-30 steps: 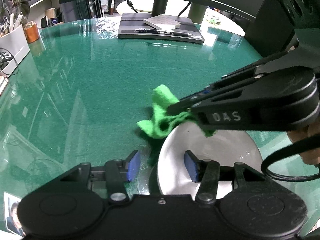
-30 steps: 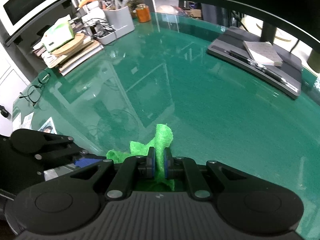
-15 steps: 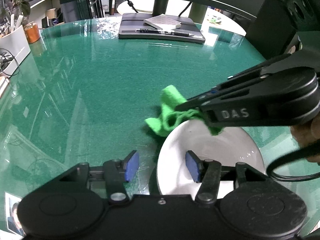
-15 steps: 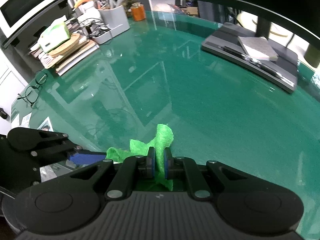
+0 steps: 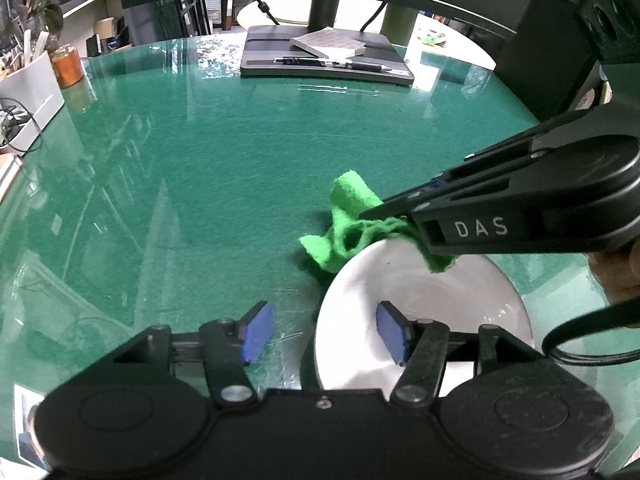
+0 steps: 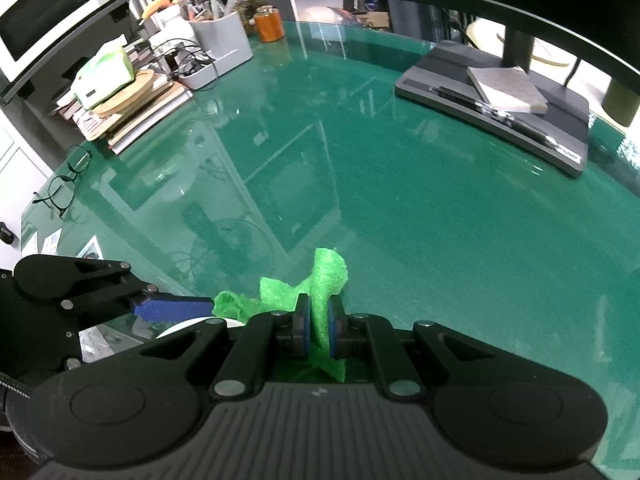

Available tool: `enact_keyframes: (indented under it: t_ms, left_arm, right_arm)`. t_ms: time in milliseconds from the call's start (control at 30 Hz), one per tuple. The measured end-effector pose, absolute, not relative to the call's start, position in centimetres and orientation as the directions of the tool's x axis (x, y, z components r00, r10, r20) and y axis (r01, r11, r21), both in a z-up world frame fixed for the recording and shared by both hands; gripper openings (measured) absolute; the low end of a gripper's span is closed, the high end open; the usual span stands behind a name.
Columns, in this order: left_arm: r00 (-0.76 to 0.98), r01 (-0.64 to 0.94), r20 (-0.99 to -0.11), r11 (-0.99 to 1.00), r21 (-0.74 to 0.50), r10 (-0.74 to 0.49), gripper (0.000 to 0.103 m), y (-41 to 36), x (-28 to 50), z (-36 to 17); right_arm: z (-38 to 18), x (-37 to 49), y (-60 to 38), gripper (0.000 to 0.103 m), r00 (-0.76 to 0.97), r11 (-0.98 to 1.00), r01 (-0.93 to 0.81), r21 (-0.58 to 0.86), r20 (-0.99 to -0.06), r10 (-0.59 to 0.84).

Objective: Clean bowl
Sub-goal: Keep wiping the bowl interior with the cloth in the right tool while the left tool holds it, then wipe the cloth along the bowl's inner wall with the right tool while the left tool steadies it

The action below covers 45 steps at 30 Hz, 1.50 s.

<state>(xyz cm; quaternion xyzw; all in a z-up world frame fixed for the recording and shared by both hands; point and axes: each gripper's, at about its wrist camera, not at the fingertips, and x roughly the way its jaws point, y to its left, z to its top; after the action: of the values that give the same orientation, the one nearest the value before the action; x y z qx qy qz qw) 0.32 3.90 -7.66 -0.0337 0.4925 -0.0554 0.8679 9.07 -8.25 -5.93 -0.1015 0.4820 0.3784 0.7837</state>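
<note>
Right gripper [image 6: 319, 334] is clamped on the green cloth [image 5: 352, 226] at the bowl's far rim. Left gripper [image 5: 325, 334] has just been opening; its pads straddle the near rim of the white bowl [image 5: 424, 300] without pressing. Bowl stands on the green worktop [image 5: 224, 184].

Grey tray [image 5: 326, 58] — pens, notepad [image 5: 328, 45].
</note>
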Motion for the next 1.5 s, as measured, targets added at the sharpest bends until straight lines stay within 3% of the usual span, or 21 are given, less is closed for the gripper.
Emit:
enact_keyframes:
  t_ms: [1500]
  left_arm:
    - [0.506, 0.063, -0.853, 0.992, -0.110, -0.127, 0.062, 3.9, 0.5, -7.7]
  right_arm:
    - [-6.0, 8.8, -7.5, 0.010, 0.255, 0.711, -0.667, 0.221, -0.830, 0.497]
